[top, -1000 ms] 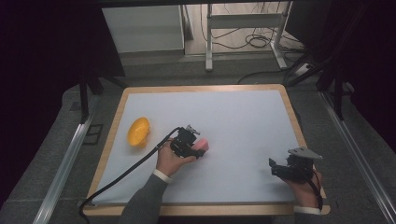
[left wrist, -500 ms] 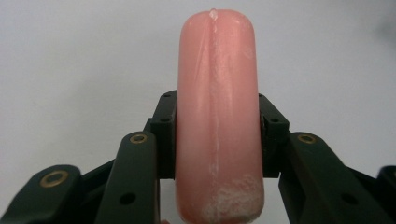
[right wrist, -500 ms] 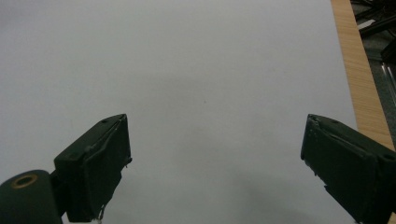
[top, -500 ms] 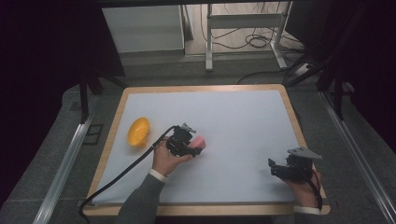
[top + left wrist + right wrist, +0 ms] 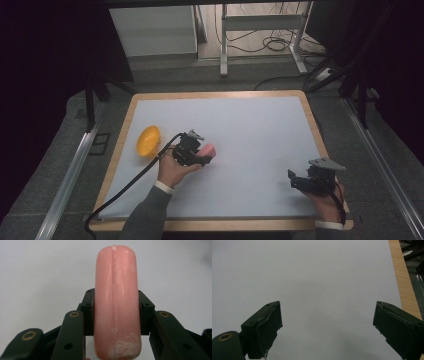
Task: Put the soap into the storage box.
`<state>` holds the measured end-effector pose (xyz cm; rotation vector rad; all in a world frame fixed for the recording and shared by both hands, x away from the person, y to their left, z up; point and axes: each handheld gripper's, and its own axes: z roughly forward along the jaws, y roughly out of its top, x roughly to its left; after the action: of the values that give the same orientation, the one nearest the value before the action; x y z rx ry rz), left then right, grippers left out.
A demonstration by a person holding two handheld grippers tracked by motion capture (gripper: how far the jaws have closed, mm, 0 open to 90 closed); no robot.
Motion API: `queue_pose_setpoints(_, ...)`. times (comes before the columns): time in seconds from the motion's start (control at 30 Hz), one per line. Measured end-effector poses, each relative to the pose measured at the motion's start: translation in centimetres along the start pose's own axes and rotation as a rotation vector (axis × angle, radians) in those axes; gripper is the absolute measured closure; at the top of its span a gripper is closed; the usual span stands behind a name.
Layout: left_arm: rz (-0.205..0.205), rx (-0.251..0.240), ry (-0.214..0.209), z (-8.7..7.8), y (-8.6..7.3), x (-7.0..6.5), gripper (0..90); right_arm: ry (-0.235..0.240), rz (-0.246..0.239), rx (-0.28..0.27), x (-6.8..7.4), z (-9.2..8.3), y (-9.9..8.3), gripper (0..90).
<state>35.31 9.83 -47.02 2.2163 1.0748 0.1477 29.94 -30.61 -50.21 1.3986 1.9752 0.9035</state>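
- The left gripper [image 5: 202, 159], held at about 7 o'clock from the centre of the white table [image 5: 250, 130], clamps a pink sausage [image 5: 207, 149] between its jaws; in the left gripper view the sausage [image 5: 116, 302] stands lengthwise between both black jaws, pressed on either side, its tip pointing away over bare white surface
- An orange bowl [image 5: 148, 140] sits just beside that gripper at its 9 o'clock, near the table's wooden edge
- The right gripper [image 5: 295, 179] rests at the table's 5 o'clock corner; its own view shows the jaws spread wide and holding nothing, a wooden rim [image 5: 404, 277] at 2 o'clock
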Motion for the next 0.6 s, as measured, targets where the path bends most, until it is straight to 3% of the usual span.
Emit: queue_pose_setpoints(0.6, -0.027, -0.034, 0.031, -1.7, -0.7, 1.7, 60.2, -0.002, -0.009, 0.001, 0.2, 0.0, 0.0, 8.0)
